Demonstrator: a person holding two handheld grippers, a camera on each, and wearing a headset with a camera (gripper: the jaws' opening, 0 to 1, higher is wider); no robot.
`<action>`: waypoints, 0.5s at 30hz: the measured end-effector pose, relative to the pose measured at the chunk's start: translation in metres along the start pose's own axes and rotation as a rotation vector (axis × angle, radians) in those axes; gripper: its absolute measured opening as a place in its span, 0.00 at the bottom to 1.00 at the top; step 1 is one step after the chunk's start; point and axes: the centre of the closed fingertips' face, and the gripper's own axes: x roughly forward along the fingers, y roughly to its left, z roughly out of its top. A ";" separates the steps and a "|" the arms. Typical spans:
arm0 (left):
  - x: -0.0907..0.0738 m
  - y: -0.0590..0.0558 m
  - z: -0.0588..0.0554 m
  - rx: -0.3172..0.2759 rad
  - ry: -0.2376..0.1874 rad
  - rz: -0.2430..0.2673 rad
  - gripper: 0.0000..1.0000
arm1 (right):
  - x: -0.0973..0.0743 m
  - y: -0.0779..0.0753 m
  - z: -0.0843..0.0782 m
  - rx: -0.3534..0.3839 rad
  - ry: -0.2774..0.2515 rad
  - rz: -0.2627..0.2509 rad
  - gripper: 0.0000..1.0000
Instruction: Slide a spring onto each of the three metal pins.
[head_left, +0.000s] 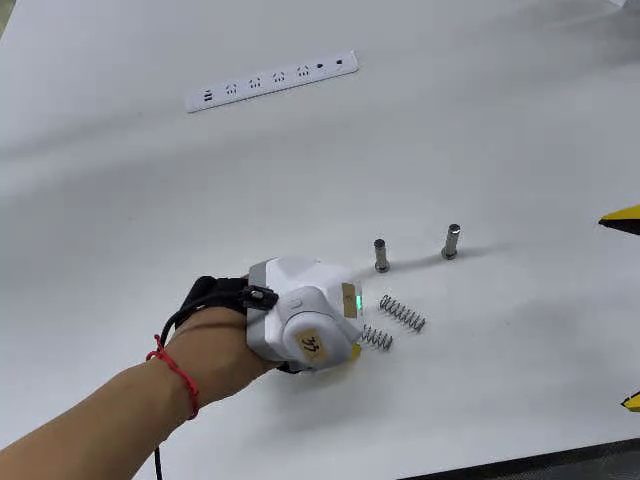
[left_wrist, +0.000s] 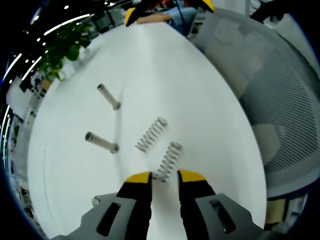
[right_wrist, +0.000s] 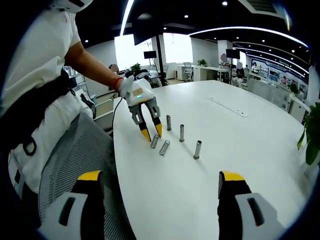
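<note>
— Left gripper (left_wrist: 165, 176)?
— Jaws apart; one end of the near spring (left_wrist: 167, 160) lies between its tips.
— Beyond?
— A second spring (left_wrist: 151, 134) lying flat, then 2 bare upright pins: near pin (left_wrist: 101, 142), far pin (left_wrist: 109, 96).
— Right gripper (right_wrist: 161, 176)?
— Jaws wide apart, well apart from them.

The table (head_left: 150, 200) is white, pins (head_left: 381, 254) and springs (head_left: 402, 313) silver, fingers (left_wrist: 138, 178) yellow-tipped black.

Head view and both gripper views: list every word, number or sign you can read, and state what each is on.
"31", second digit uncertain: on the yellowish sticker on the left gripper casing.
Power strip: small marks by its sockets, too small to read.
Wall displays behind the table in the right gripper view: too blurred to read.
</note>
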 end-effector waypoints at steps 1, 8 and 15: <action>0.000 0.000 0.000 -0.005 -0.001 -0.002 0.20 | 0.000 -0.001 -0.001 0.000 -0.001 -0.002 0.96; 0.001 -0.003 -0.001 -0.017 0.003 -0.019 0.15 | 0.000 -0.004 -0.005 0.006 -0.004 -0.010 0.95; 0.001 -0.006 -0.001 -0.026 0.006 -0.025 0.12 | 0.002 -0.003 -0.002 0.009 -0.013 -0.013 0.95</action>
